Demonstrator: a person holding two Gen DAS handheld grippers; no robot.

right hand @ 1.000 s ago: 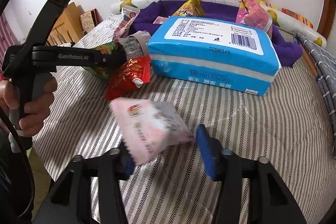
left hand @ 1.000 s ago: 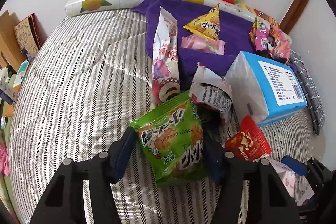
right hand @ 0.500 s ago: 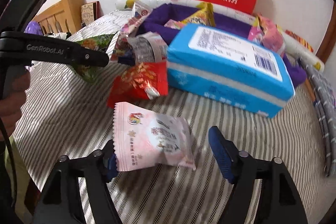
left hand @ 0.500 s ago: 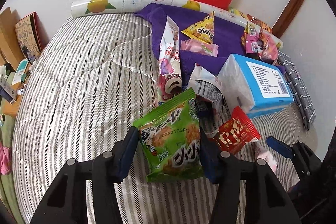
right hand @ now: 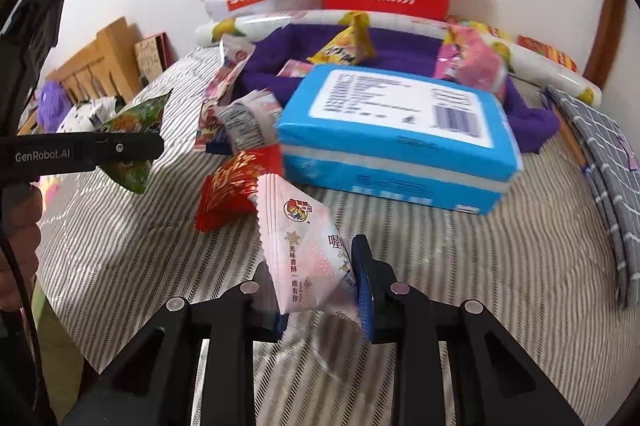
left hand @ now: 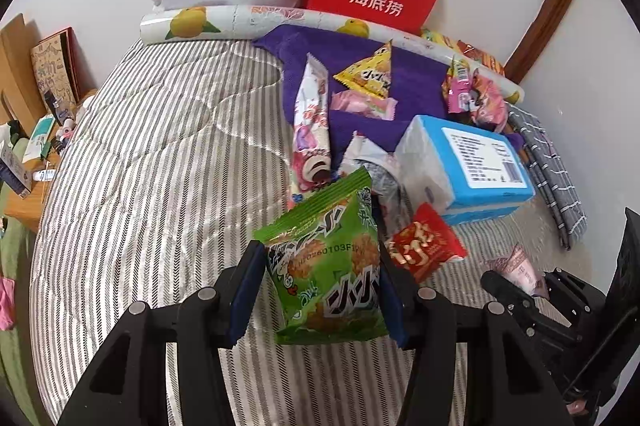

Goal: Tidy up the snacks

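Fingers of the left gripper [left hand: 320,290] press from both sides on a green snack packet [left hand: 326,262], which stands upright between the blue pads above the striped bed cover [left hand: 152,166]. Just beyond its right finger lies a red packet [left hand: 426,246], and further ahead a long pink roll-cake packet [left hand: 312,126] and a yellow triangular packet [left hand: 368,76] rest on a purple towel [left hand: 416,74]. The right gripper [right hand: 320,286] has its fingers closed on a pale pink packet [right hand: 308,246], held tilted between them. Ahead of these fingers, a blue tissue pack [right hand: 396,130] lies on the bed, near the red packet [right hand: 232,190].
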